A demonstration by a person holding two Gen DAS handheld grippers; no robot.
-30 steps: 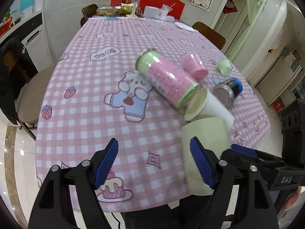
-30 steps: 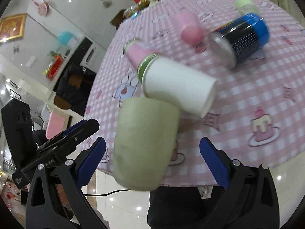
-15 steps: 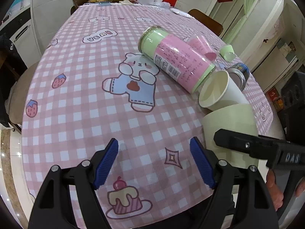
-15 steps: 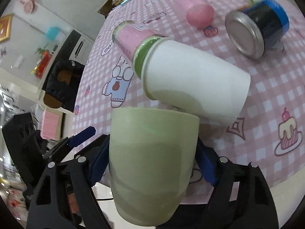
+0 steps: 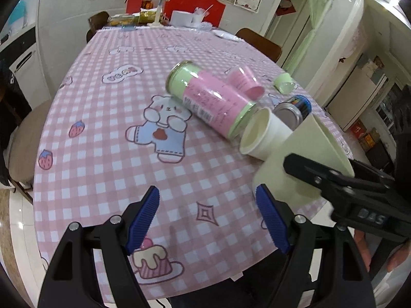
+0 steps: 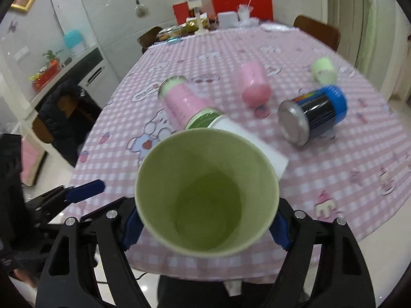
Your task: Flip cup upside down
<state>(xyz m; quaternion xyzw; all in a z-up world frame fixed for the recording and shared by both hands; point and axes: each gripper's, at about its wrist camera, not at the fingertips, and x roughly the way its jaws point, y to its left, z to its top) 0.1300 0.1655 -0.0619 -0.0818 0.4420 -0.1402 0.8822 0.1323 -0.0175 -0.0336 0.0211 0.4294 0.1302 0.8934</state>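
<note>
Pinching the green cup (image 6: 207,192) mouth-toward-camera, your right gripper (image 6: 205,224) holds it above the checked tablecloth (image 5: 108,169), while your left gripper (image 5: 208,218) gapes empty.

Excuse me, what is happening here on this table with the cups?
A person holds two grippers over a table with a pink checked cloth. The right gripper is shut on a pale green cup, held off the table with its open mouth toward the wrist camera, so it is not upside down yet. The left gripper is open and holds nothing. A white paper cup and a pink canister lie on their sides nearby.
</note>
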